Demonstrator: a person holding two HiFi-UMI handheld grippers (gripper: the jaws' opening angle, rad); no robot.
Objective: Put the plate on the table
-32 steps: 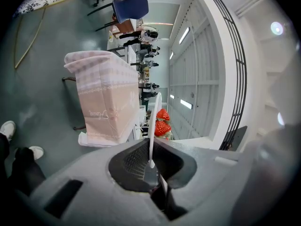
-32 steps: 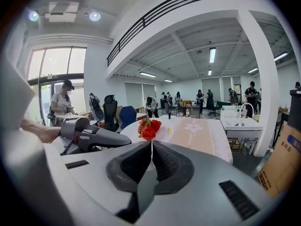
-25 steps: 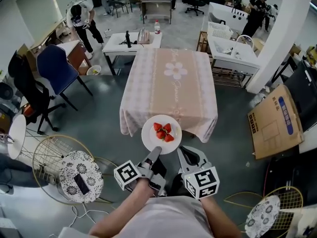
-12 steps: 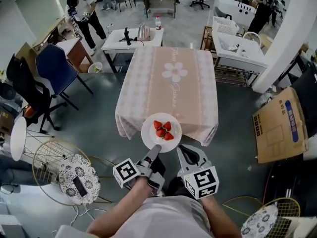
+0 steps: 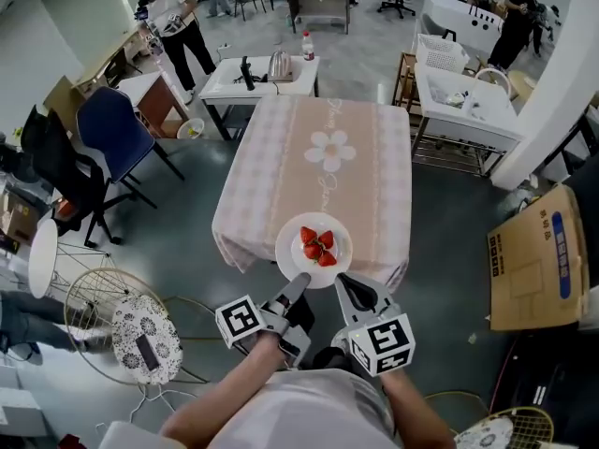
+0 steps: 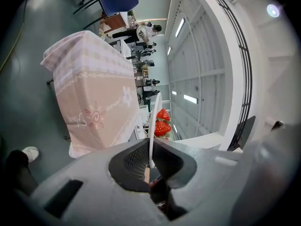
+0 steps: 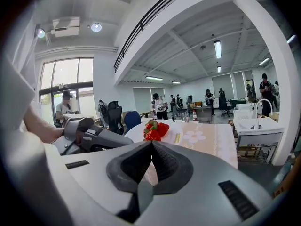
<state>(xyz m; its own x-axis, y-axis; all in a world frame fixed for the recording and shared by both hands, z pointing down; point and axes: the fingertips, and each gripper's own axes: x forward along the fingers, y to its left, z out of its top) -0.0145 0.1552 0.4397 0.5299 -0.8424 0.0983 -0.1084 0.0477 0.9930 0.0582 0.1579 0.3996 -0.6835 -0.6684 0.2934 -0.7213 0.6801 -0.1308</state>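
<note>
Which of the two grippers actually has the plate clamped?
The left gripper: the rim of the white plate is pinched between its jaws. The right gripper has its jaws together with nothing between them.

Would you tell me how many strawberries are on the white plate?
4 strawberries, I think, heaped in the middle of the plate: two on the far side, two on the near side. The heap is tight, so one may be hidden.
</note>
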